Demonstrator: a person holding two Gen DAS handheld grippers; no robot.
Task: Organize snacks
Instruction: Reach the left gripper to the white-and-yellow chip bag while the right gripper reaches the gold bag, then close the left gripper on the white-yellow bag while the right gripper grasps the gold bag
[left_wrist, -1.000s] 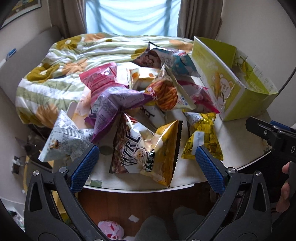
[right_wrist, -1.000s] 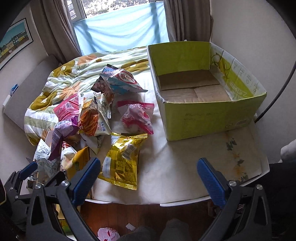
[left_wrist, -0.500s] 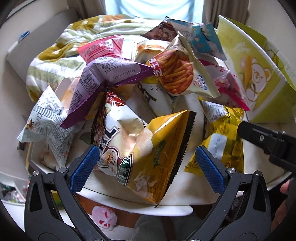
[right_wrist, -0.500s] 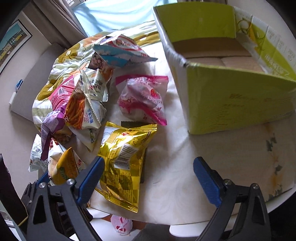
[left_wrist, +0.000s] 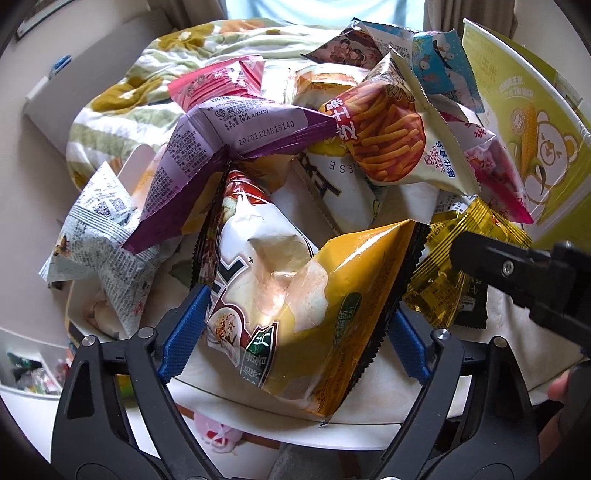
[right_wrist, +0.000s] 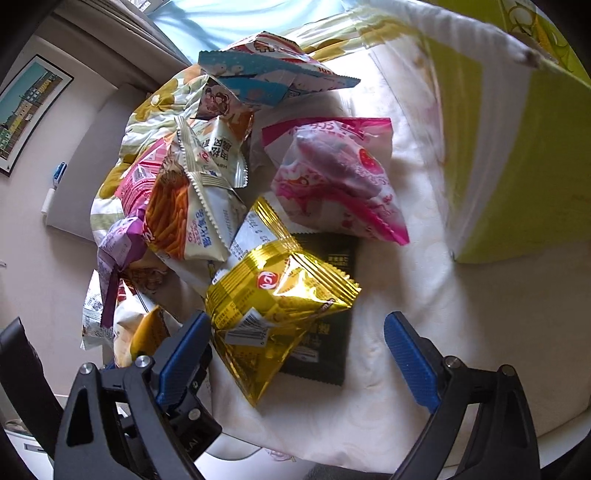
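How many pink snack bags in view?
2: pink strawberry bag beside the green box; pink barcode bag at the left edge of the snack pile, partly buried. Others may be hidden underneath.

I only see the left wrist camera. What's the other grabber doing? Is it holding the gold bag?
Observer: No. The right gripper is open; the gold bag lies partly between its fingers, unpinched.
Operator: What's that dark thing under it?
Observer: A flat dark packet, lying on the tablecloth, with the gold bag on top.
Operator: Is the pink bag touching the box?
Observer: No. The pink bag lies apart from the green box, with tablecloth showing between.
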